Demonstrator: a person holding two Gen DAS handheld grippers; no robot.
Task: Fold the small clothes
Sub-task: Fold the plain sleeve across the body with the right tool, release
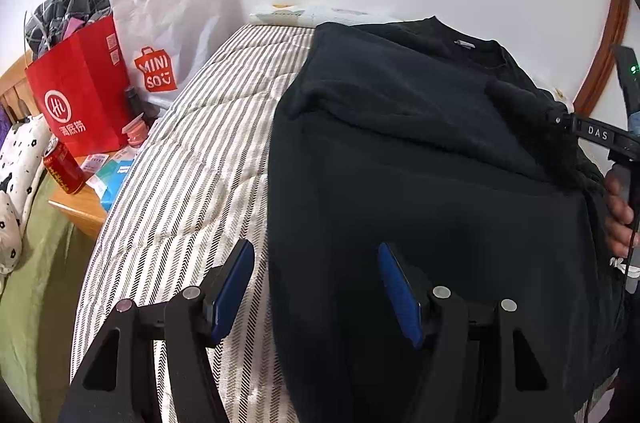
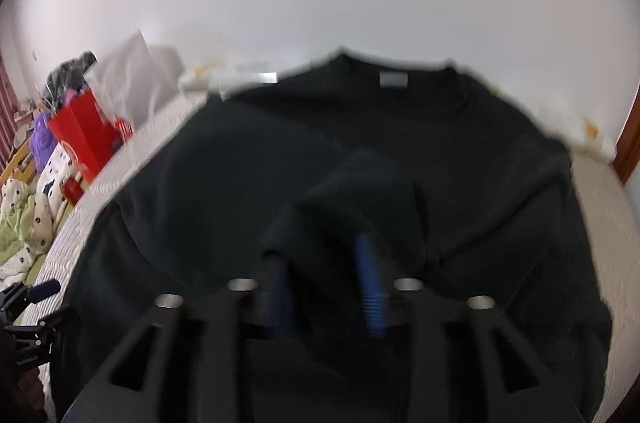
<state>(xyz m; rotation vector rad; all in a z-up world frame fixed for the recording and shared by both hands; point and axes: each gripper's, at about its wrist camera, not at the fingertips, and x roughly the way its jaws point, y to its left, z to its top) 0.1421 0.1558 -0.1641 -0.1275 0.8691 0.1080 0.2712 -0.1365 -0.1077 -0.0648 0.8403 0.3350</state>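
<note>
A black sweatshirt [image 1: 420,159] lies on a striped mattress [image 1: 192,159], collar at the far end, one sleeve folded across the chest. My left gripper [image 1: 316,287] is open above the shirt's lower left edge, holding nothing. My right gripper [image 2: 326,287] has its blue fingers around a raised fold of the black sweatshirt [image 2: 360,143]; the view is blurred. In the left wrist view the right gripper [image 1: 560,117] is at the shirt's right edge, pinching fabric.
A wooden bedside table [image 1: 80,207] left of the mattress carries a red paper bag [image 1: 80,91], a white Miniso bag [image 1: 160,35] and a red can [image 1: 62,165]. A green bedsheet [image 1: 32,283] with a spotted white cloth lies further left. White wall behind.
</note>
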